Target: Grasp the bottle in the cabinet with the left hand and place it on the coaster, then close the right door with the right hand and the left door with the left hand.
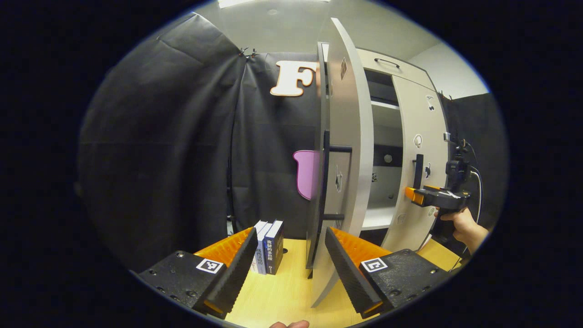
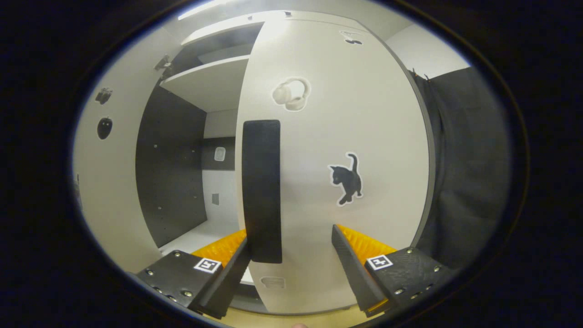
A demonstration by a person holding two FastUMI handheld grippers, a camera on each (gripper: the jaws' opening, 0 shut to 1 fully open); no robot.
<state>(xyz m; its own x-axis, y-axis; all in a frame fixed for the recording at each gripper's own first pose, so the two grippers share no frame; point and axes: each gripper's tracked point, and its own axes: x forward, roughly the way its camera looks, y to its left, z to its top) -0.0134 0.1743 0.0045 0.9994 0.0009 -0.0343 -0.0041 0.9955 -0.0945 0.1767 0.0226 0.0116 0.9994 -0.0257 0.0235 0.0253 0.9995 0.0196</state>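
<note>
Left gripper (image 1: 291, 255): fingers spread wide, holding nothing, levelled over the light wooden tabletop (image 1: 282, 296) with the upright edge of the open pale-grey left cabinet door (image 1: 348, 150) standing between them. Beyond its left finger, a few dark-spined books (image 1: 268, 246) stand upright. Right gripper (image 2: 291, 255): fingers wide apart, empty, pointed at the pale-grey right cabinet door (image 2: 364, 136), whose tall black handle (image 2: 262, 191) runs vertically by the left finger; contact appears likely but is unclear. Farther off, a hand (image 1: 464, 225) grips that tool. The shelf inside (image 2: 200, 237) is white.

Both views face the cabinet (image 1: 387, 136); the right sits nearer.
</note>
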